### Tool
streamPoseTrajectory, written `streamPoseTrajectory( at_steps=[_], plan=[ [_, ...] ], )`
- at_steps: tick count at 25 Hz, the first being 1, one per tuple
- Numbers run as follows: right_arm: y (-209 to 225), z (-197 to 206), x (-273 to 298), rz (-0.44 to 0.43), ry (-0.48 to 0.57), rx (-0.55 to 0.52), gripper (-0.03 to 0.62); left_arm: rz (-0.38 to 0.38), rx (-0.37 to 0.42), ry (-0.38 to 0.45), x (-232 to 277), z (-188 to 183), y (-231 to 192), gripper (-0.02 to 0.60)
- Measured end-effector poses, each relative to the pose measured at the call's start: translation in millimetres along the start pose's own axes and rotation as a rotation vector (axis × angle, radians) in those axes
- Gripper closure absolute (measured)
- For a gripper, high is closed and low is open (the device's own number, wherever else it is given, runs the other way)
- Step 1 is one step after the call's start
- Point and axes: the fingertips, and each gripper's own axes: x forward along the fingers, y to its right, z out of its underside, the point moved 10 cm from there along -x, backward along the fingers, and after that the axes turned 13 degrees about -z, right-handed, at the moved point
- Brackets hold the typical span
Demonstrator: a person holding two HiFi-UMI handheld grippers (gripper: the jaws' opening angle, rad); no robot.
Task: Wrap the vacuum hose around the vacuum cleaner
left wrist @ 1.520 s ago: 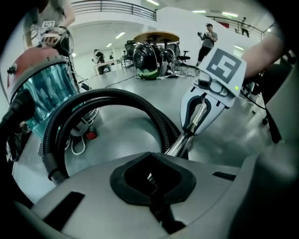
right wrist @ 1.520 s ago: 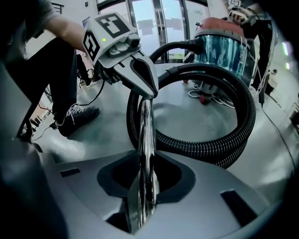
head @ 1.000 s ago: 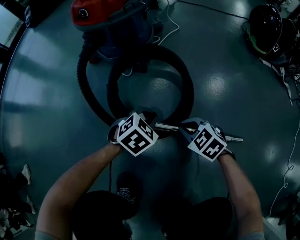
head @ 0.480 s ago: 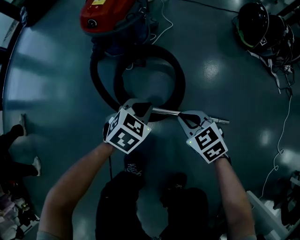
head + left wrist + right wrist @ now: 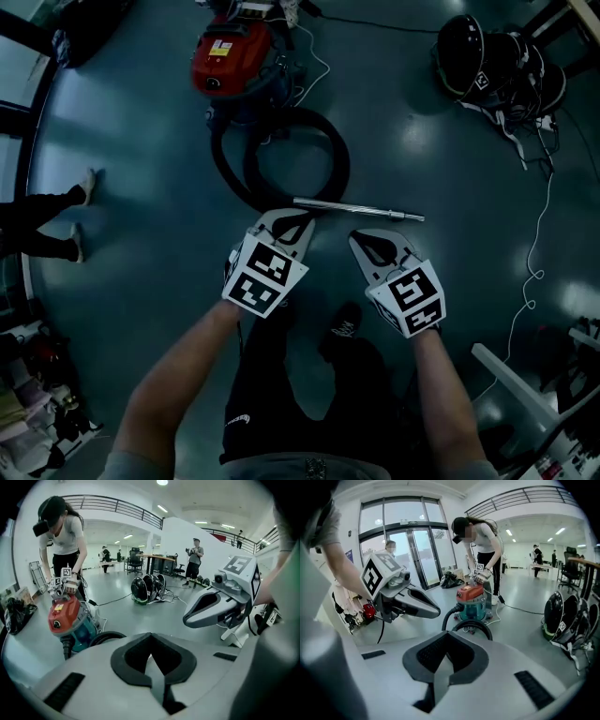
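The vacuum cleaner (image 5: 234, 67), with a red top and a teal body, stands on the floor at the far side. Its black hose (image 5: 281, 161) lies coiled in a loop in front of it. The hose ends in a metal wand (image 5: 358, 208) lying flat on the floor. My left gripper (image 5: 289, 221) and right gripper (image 5: 377, 244) hover side by side on the near side of the wand, both shut and empty, touching nothing. The left gripper view shows the vacuum (image 5: 70, 620) and a part of the hose (image 5: 105, 638). The right gripper view shows the vacuum (image 5: 473, 599) and the hose (image 5: 471, 626) straight ahead.
A person (image 5: 485, 541) bends over the vacuum with hands on its top. Black helmets (image 5: 487, 56) and tangled cables lie at the far right. A white cord (image 5: 534, 272) snakes along the right. Another person's legs (image 5: 47, 225) show at the left edge.
Both grippers were at the wand; now they are drawn back and raised clear of it, and the wand lies alone on the floor. The view has pulled back from the vacuum.
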Motion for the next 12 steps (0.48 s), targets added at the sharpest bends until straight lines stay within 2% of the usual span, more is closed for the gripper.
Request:
streamPoseTrajectory(
  at_steps=[7, 12],
  plan=[
    [-71, -77, -106, 0.012, 0.064, -0.036, 0.591, -0.026, 0.020, 0.031, -113, -86, 48, 0.575],
    [-122, -111, -165, 0.002, 0.113, -0.031, 0.591, -0.024, 0.015, 0.075, -185, -134, 80, 0.575]
  ],
)
